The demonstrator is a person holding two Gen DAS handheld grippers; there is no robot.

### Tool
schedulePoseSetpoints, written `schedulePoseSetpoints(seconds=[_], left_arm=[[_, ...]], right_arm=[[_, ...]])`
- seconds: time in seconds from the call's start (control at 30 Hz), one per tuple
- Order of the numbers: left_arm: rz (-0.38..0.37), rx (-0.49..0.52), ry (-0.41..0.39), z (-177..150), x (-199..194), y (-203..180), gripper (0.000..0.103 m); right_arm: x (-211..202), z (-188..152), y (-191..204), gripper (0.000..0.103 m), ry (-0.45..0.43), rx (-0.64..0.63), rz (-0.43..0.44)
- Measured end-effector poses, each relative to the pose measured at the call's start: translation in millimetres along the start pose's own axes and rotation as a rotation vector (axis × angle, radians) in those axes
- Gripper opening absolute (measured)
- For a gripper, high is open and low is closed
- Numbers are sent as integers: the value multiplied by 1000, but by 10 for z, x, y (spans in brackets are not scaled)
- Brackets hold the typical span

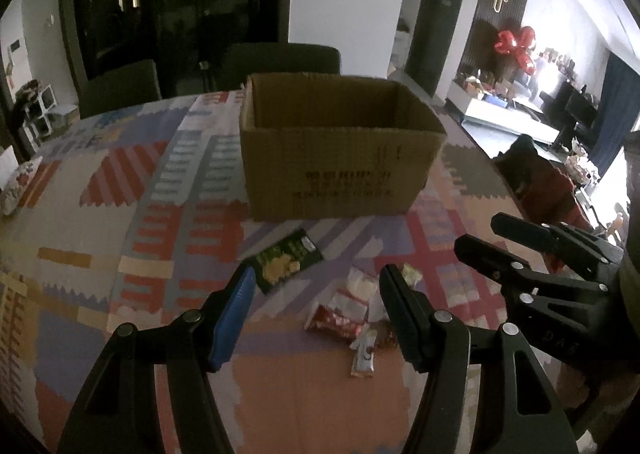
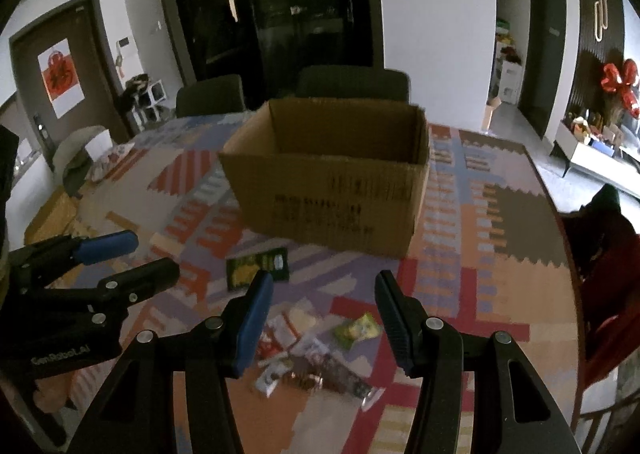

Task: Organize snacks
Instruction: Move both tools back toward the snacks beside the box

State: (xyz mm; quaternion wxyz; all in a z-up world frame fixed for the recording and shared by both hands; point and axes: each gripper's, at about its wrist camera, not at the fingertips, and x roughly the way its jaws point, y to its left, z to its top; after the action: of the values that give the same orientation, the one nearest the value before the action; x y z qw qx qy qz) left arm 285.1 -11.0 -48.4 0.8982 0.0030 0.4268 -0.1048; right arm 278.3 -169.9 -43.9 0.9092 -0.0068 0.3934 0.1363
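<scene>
Your left gripper (image 1: 316,294) hovers over the tabletop (image 1: 100,213) with its jaws spread wide and nothing between them; one finger carries a blue pad (image 1: 234,318), the other is plain black. Your right gripper (image 2: 324,306) is likewise wide open and holds nothing, hanging just to the right of the left one, so each shows at the edge of the other's view.

The open brown corrugated cardboard box (image 1: 340,157) stands upright toward the far edge of the tabletop, on the patchwork cloth of red, blue, orange and cream. You cannot see its floor from either camera.

The snacks lie loose on the cloth between the box and your grippers, all outside the box. The dark green flat packet with a yellow picture (image 1: 286,260) lies nearest the box, just in front of its near wall and apart from the rest. Closer to you sits a small heap: a red and white wrapper (image 1: 340,316), a narrow white and brown bar wrapper (image 1: 364,354) nearest the near edge, and a small yellow-green crumpled packet (image 2: 358,330) on the right side of the heap. The pieces of the heap touch or overlap; blur hides their exact number.

2 dark chair backs (image 2: 352,83) rise behind the far edge.
</scene>
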Motion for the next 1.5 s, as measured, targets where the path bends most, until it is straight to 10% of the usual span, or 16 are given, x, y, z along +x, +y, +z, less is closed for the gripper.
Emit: schedulePoseSetpoints(seconds=[1.5], left_arm=[[-75,-268,375,-505,1395,111,47]], right_arm=[[1202,-682,-196,54,364,7,101]])
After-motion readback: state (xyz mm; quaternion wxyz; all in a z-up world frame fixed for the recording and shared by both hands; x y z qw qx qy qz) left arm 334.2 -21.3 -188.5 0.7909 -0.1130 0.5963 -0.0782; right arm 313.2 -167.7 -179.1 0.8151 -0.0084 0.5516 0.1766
